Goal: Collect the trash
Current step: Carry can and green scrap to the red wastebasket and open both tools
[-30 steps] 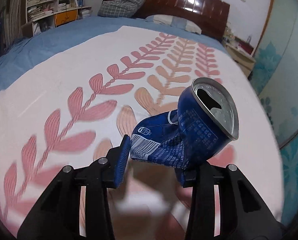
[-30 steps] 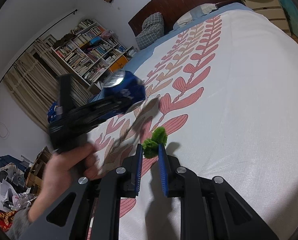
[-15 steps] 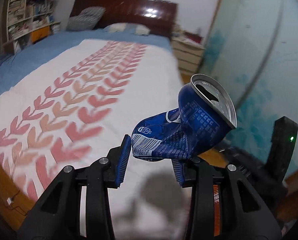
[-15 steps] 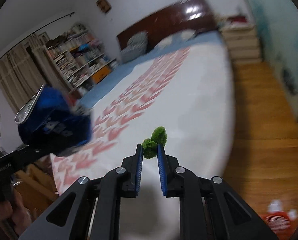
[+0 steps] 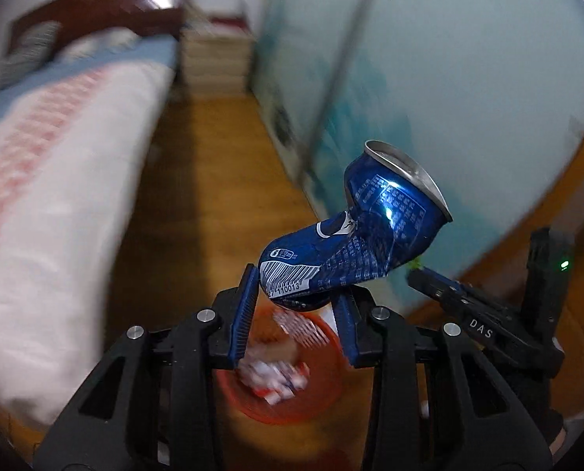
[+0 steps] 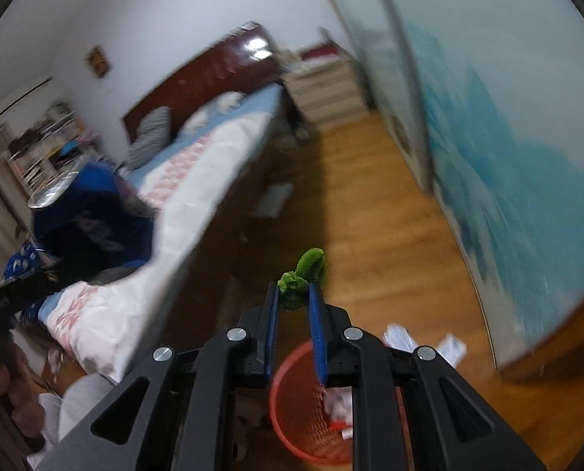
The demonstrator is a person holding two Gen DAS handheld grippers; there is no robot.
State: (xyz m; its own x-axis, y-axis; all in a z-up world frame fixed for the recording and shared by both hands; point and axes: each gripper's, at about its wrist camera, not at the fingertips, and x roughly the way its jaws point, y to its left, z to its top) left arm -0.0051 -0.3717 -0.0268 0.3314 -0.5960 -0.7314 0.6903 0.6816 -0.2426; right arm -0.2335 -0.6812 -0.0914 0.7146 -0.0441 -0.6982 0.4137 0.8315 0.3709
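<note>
Left gripper (image 5: 298, 306) clamped on crushed blue can (image 5: 354, 243) at barcode end, open top tilted up-right beyond tips. Right gripper (image 6: 295, 302) pinched tight on small green scrap (image 6: 303, 274), poking past pads. Red bin (image 6: 303, 404) w/ paper trash sat just below both, on wood floor (image 6: 354, 196); bed (image 5: 56, 180) off to left.

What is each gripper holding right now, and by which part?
Left gripper clamps the crushed blue can by its bottom end; right gripper pinches the green scrap's lower part.

Both wrist views look down on red bin (image 5: 292, 404).
</note>
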